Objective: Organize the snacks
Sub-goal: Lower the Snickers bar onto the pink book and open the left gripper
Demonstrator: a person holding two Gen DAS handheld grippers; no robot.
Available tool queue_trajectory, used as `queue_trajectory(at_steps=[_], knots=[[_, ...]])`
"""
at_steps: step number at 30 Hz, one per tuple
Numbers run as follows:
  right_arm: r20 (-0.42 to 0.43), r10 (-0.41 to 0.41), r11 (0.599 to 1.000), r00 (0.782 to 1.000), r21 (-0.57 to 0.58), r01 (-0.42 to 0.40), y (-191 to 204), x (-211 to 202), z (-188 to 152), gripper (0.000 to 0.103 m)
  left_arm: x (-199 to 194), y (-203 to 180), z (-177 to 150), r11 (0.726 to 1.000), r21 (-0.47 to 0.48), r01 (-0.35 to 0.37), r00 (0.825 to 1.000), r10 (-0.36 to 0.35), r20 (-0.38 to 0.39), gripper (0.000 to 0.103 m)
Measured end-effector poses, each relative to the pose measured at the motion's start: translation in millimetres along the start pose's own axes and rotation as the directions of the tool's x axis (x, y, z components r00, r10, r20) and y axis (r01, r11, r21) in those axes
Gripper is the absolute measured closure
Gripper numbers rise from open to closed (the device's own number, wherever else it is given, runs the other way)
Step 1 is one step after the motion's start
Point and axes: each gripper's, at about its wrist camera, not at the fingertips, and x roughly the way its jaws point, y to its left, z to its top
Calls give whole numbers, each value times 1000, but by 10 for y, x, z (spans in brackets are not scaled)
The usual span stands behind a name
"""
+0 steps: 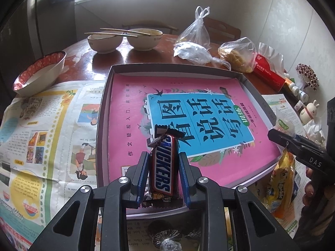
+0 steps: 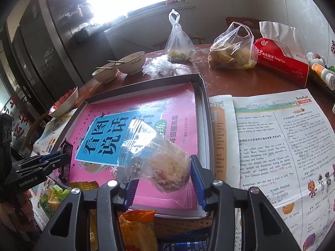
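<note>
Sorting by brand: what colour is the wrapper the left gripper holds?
Brown Snickers bar wrapper, blue lettering; left wrist view.

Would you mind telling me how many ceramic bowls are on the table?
3: two cream ceramic bowls with chopsticks side by side at the far edge, and one red-patterned white bowl at the left beside the newspaper. Others may be hidden.

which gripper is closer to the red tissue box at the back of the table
Right. The right gripper, shut on a clear snack packet, hangs over the tray's side nearest the red tissue box. The left gripper, shut on the Snickers bar, is across the tray, farther away.
</note>
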Motion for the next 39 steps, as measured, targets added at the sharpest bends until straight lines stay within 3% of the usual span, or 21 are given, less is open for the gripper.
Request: queue_trajectory(at_steps=[16,24,39], knots=[[18,-1,1000,1000,-1,1,13,-49,-13,53,-61,-29,-32,1000,10,-24,1000,23,16,73],[47,-1,1000,999,-7,1,24,-141,-11,50,-162,-45,-47,999,21,-45,998,44,43,58],[102,2,1000,995,-27,1,89,-332,-7,45,-361,-97,-56,998,24,-57,995,55,82,47]])
